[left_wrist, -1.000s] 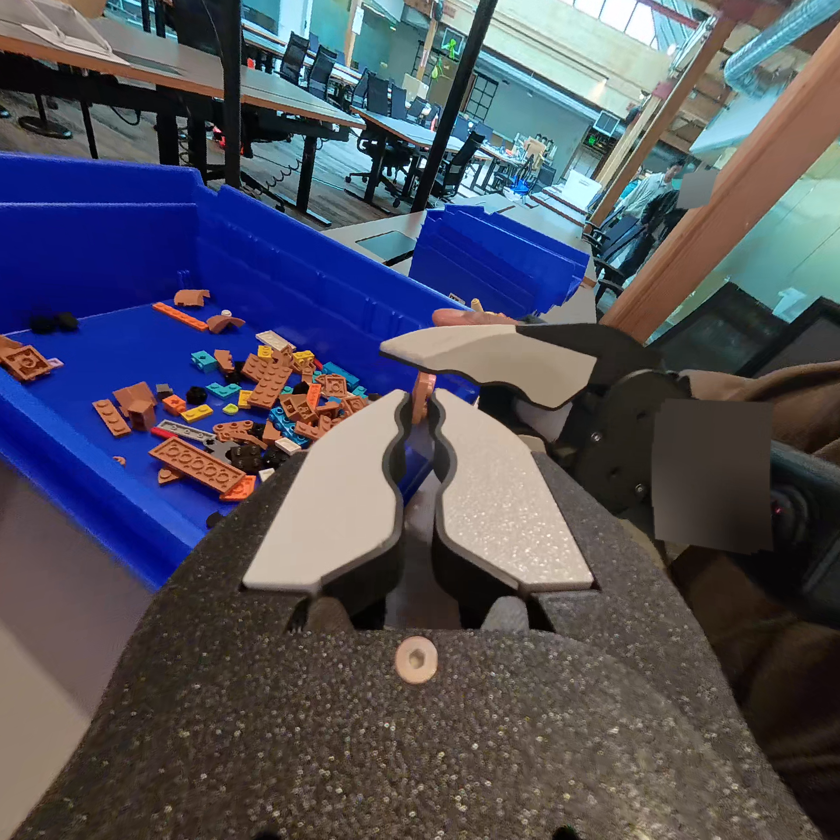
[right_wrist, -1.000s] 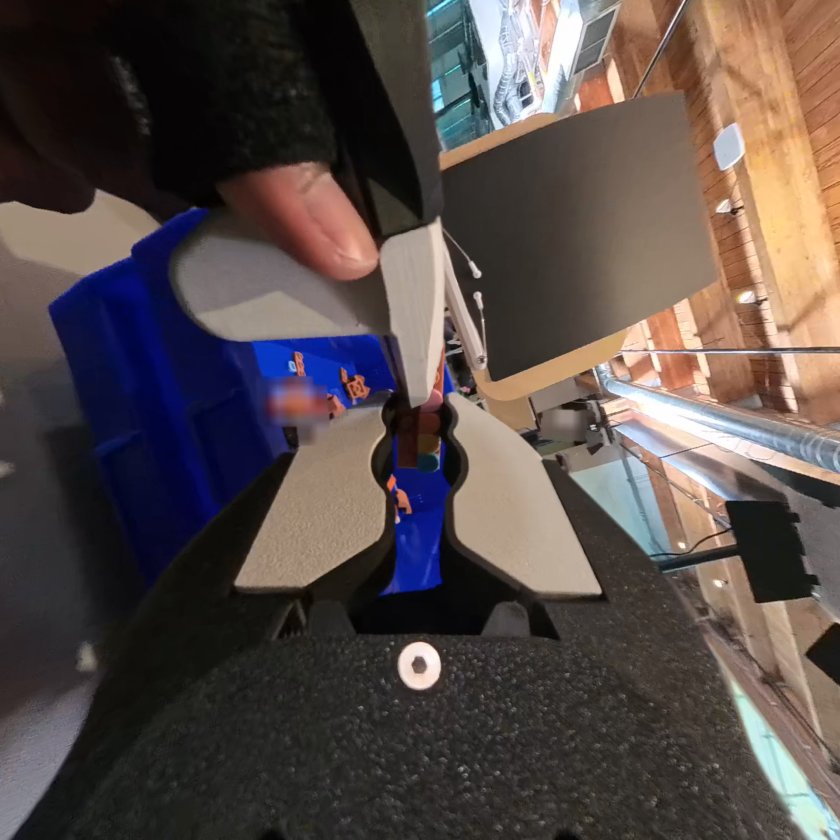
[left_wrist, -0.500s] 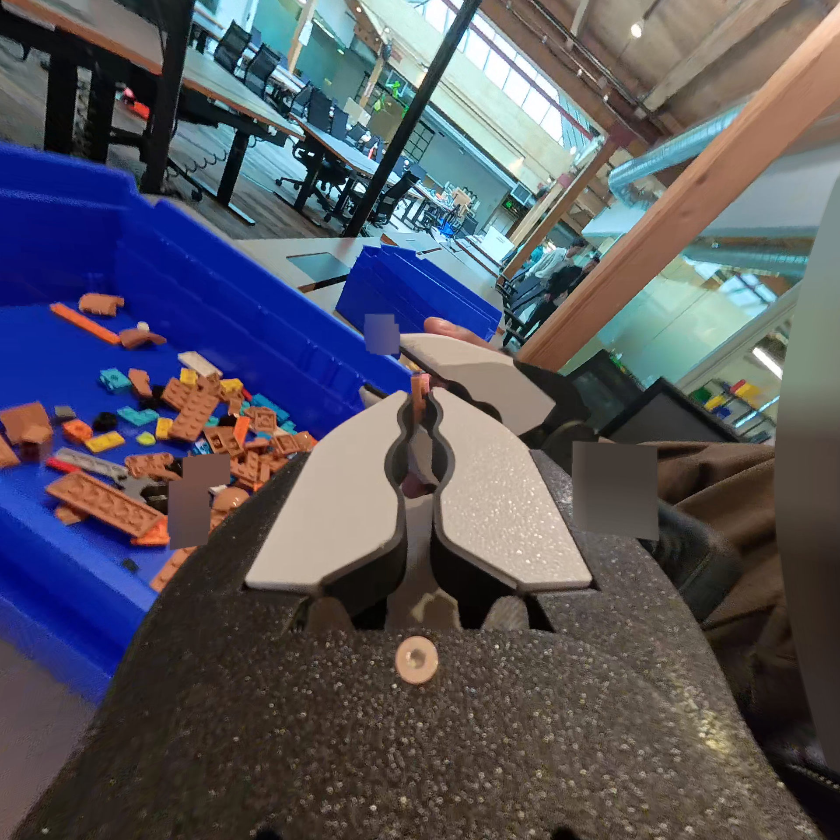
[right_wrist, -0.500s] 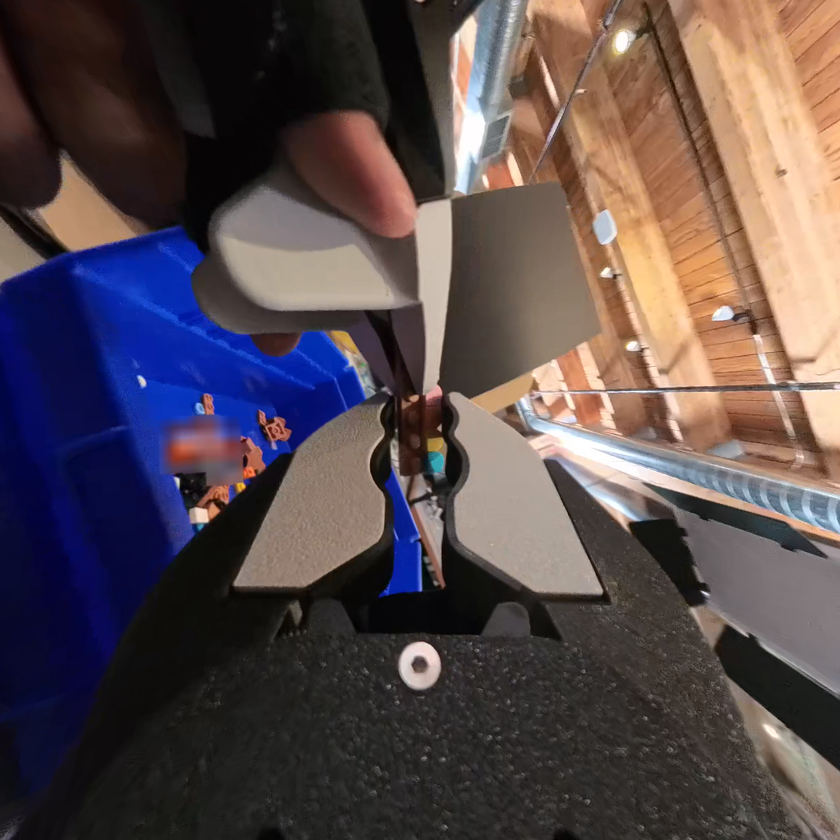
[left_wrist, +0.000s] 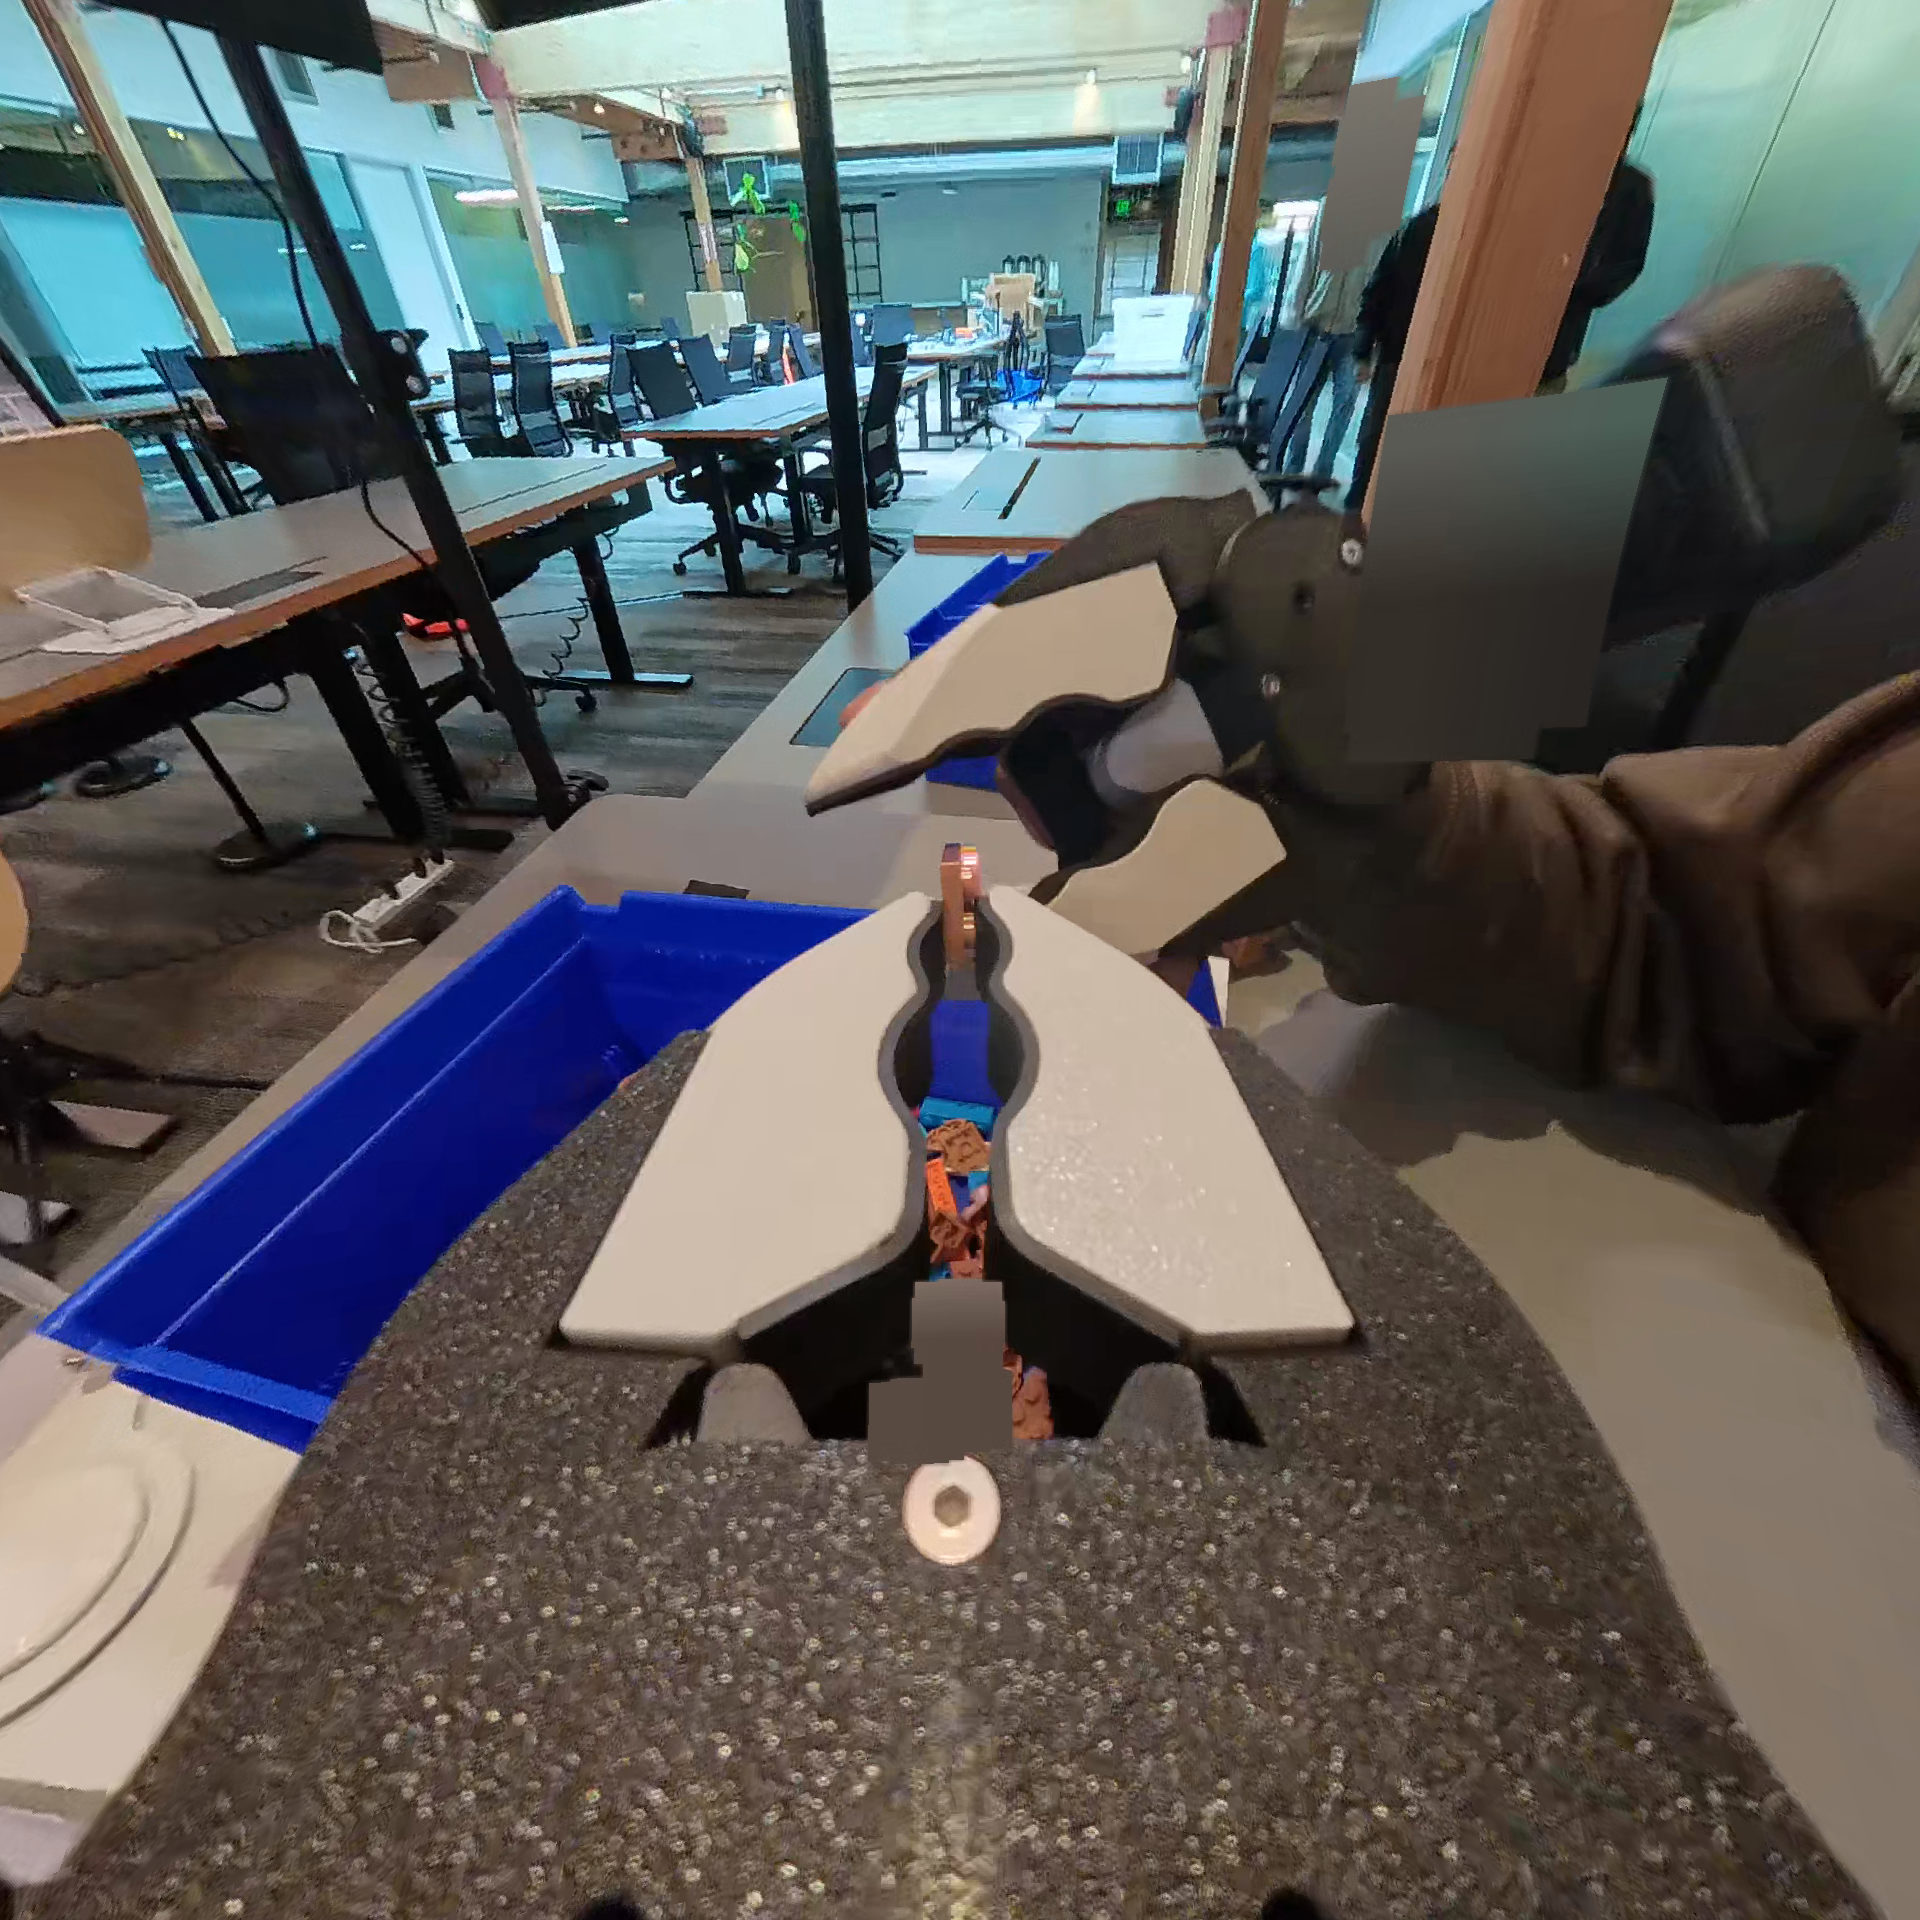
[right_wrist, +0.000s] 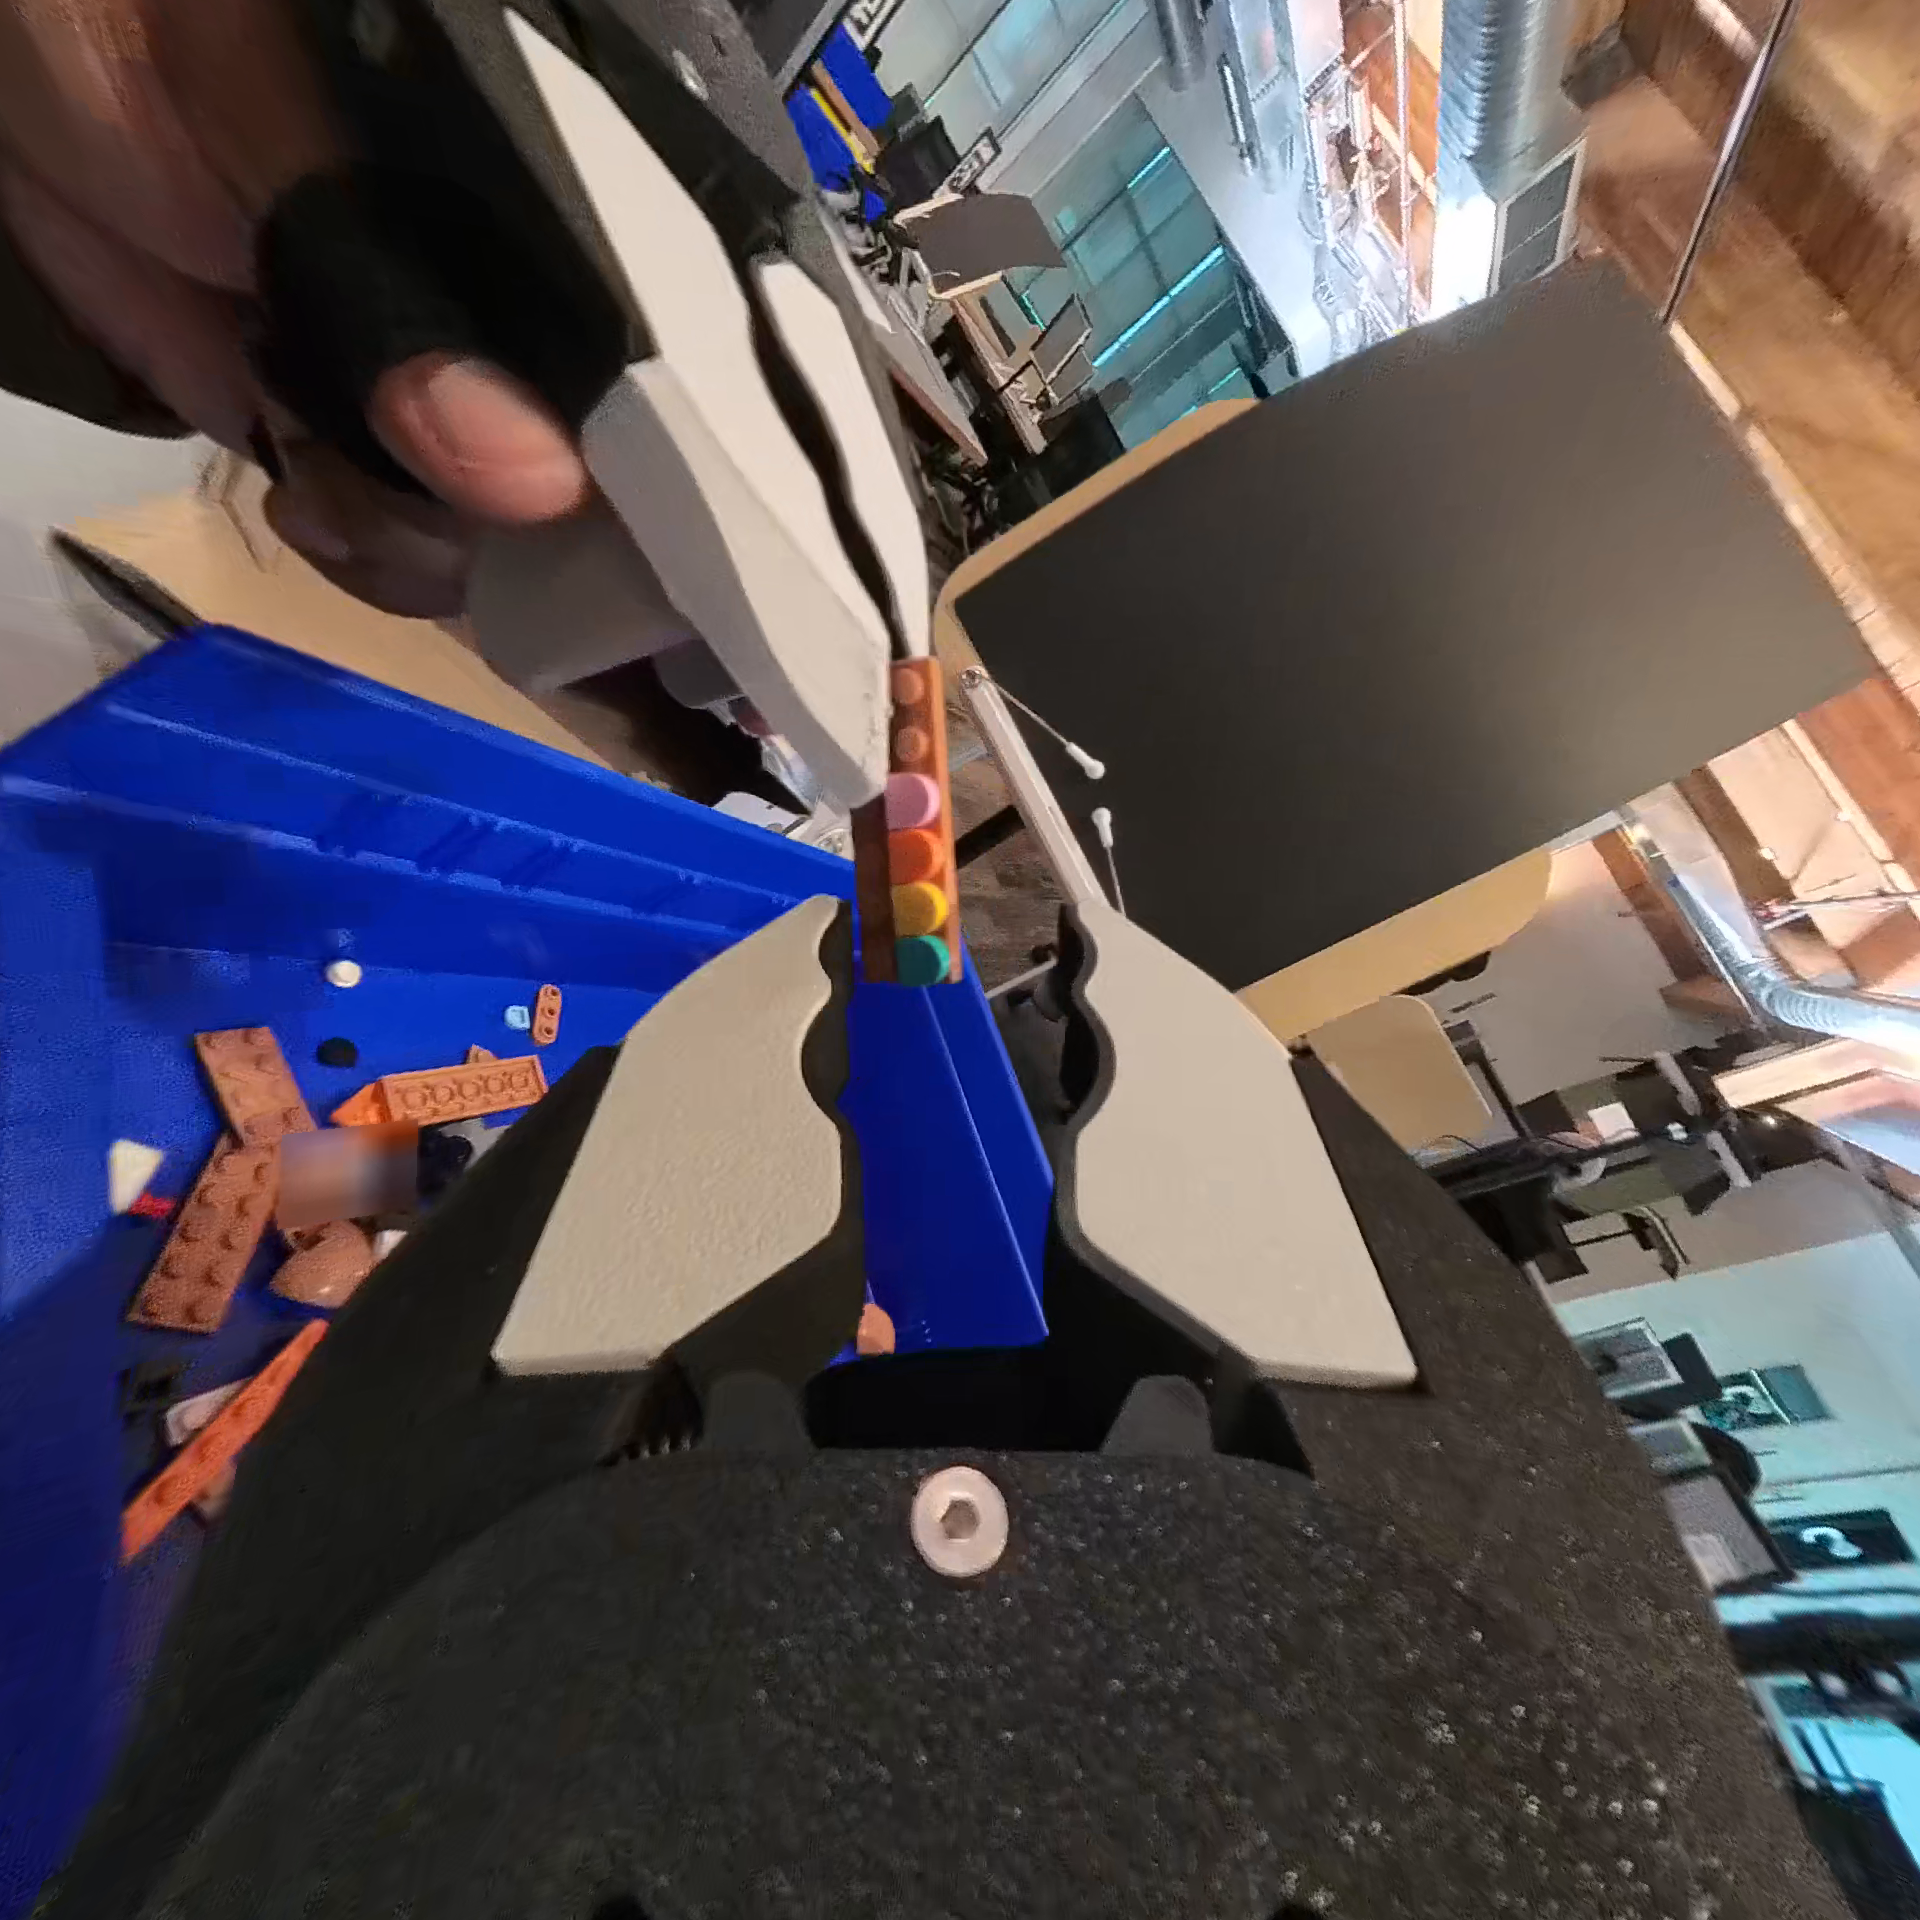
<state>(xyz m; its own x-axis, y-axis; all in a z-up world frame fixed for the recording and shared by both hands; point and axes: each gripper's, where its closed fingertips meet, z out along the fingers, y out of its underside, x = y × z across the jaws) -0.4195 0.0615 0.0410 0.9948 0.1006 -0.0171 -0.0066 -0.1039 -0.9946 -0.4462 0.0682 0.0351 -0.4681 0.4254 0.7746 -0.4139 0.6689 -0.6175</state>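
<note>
The left tongs (left_wrist: 958, 914) clamp a brown studded plastic strip (right_wrist: 914, 831) bearing four coloured round tiles, two studs bare; right tongs (right_wrist: 945, 940) gape beside it.

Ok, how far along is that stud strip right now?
Done: the brown strip carries four round studs in a row: pink, orange, yellow, teal. In hand: the left claw is shut on the strip's far end, and the right claw is open and empty at the teal end. Left: two bare spots show, and loose pieces lie in the blue bin.
</note>
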